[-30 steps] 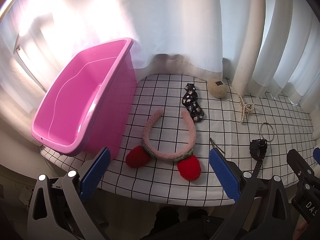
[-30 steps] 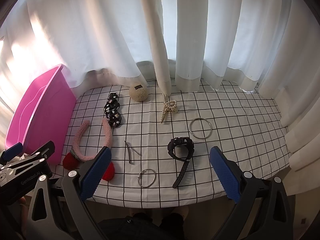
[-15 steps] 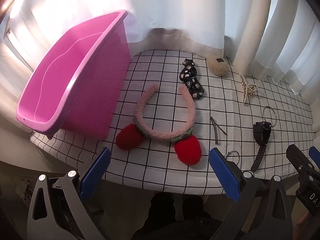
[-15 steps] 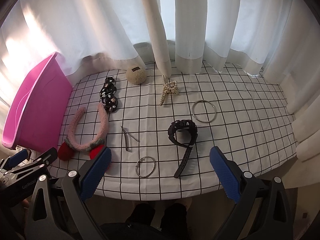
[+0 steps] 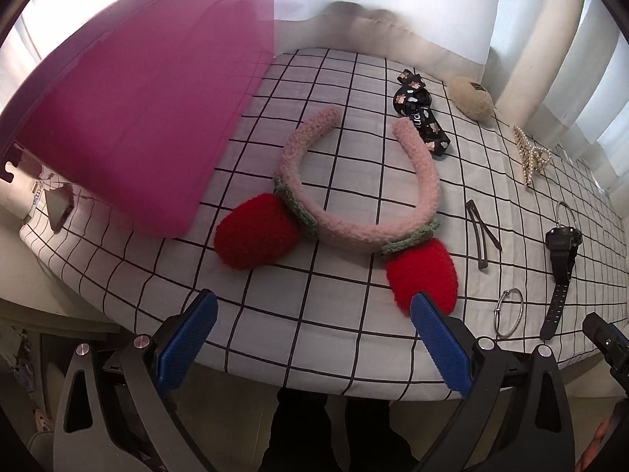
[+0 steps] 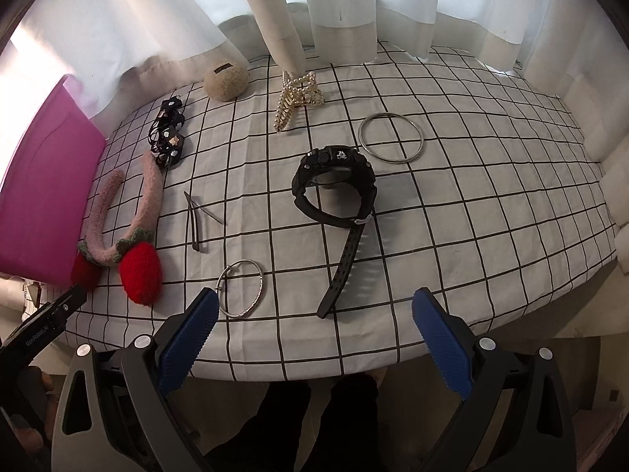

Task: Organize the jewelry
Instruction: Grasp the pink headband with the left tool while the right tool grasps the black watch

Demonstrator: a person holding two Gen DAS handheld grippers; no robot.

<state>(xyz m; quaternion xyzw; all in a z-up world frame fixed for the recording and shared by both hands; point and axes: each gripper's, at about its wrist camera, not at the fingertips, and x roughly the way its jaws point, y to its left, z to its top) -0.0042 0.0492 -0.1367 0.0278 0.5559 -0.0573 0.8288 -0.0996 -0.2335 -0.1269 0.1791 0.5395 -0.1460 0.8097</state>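
Two handheld grippers hover at the near edge of a table covered in a white cloth with a black grid [image 6: 471,204]. The left gripper [image 5: 312,338] has its blue-padded jaws spread wide and holds nothing. Straight ahead of it lies a fuzzy pink headband [image 5: 354,181] shaped like a horseshoe, its open end pointing away, with a red pompom at each lower corner; the right-hand pompom lies just beyond the tip of that gripper's right finger. Ahead and to its left stands a pink plastic bin [image 5: 149,118], just beside the headband. Beyond the headband, to the right, lie a black patterned hair tie [image 5: 420,118] and a tan fluffy hair clip [image 5: 471,98]. The right gripper [image 6: 314,330] is also spread wide and empty. Directly ahead of it lies a black wristwatch [image 6: 334,185], its strap trailing back toward the gap between the fingers. Just off the tip of its left finger lies a small silver bangle [image 6: 241,289]. A larger silver bangle [image 6: 391,137] lies beyond the watch, slightly right. Farther ahead sits a pearl claw clip [image 6: 298,96], and left of the watch lies a thin dark snap clip [image 6: 194,220]. White curtains [image 6: 334,8] hang behind the table.
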